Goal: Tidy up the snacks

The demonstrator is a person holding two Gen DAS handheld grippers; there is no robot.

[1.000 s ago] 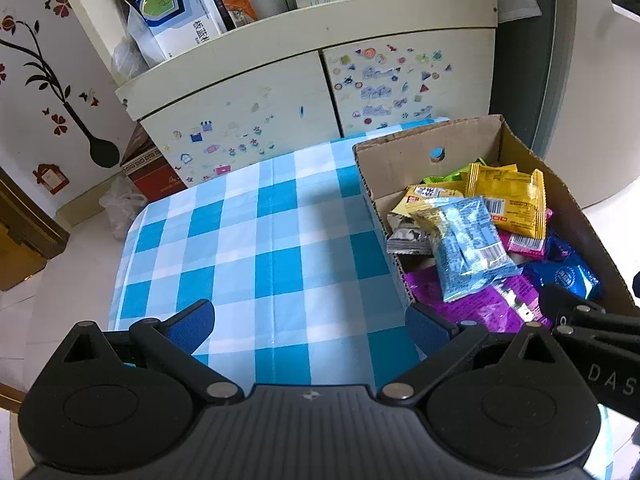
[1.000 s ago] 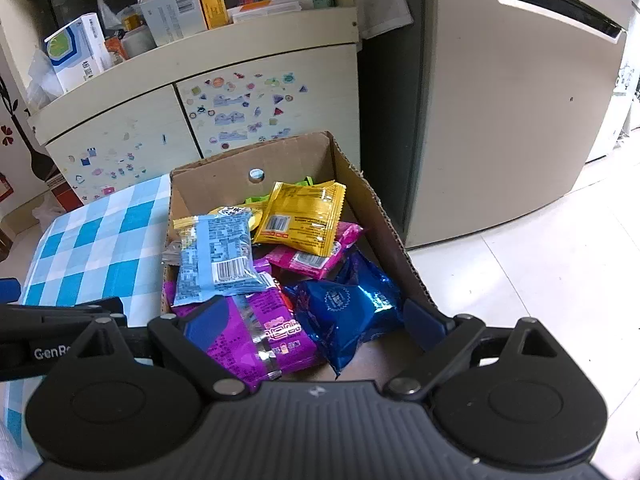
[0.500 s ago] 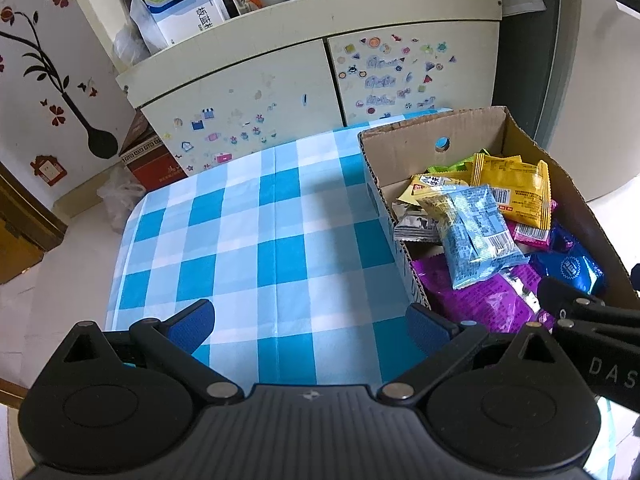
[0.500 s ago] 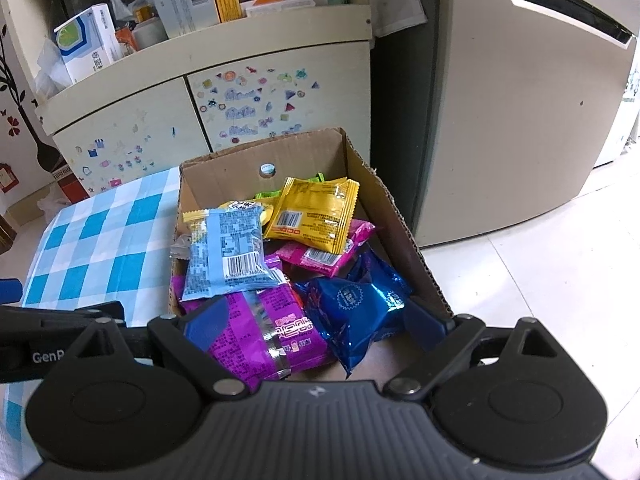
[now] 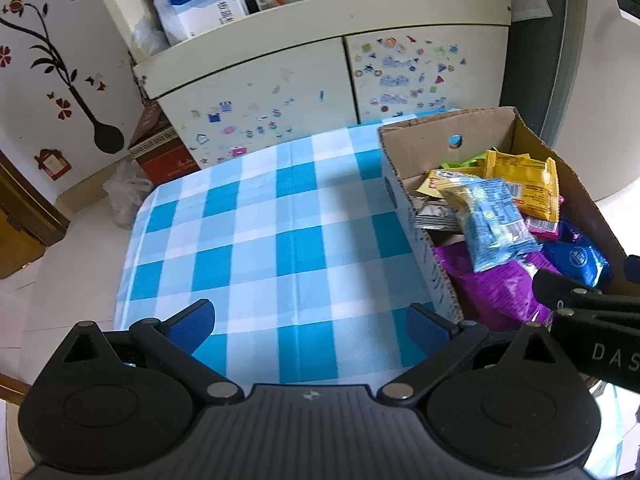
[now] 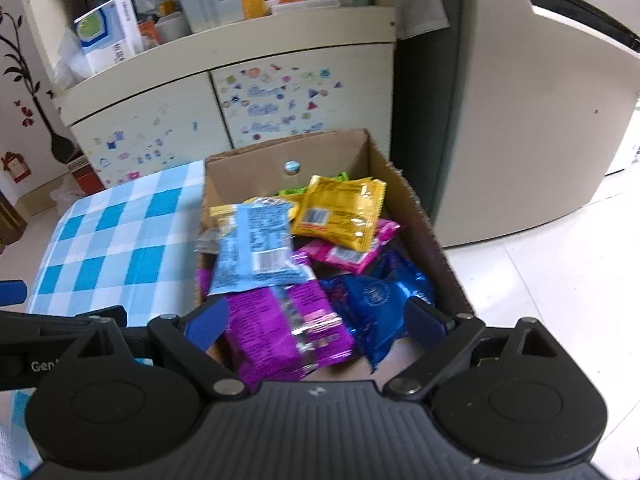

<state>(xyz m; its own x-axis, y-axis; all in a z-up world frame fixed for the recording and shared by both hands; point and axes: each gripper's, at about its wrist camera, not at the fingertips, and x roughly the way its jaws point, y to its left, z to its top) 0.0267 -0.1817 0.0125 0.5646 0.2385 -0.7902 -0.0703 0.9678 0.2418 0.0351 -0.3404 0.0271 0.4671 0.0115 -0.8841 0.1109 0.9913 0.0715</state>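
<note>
All snack packs we can see sit piled in cardboard box [image 6: 412,216] on bench [image 5: 280,240]: light blue pack [image 6: 256,252] on top, purple pack [image 6: 280,328] nearest us. Checkered cloth bare. Left tongs [image 5: 310,326] wide, empty; right tongs [image 6: 318,322] wide, empty, hovering over box (loose heap, no order visible). Fits either packs gathered already or sorting still ahead; we can't say which.

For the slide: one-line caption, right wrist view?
Open right hand-held gripper poised above cardboard box of snack packets.
</note>
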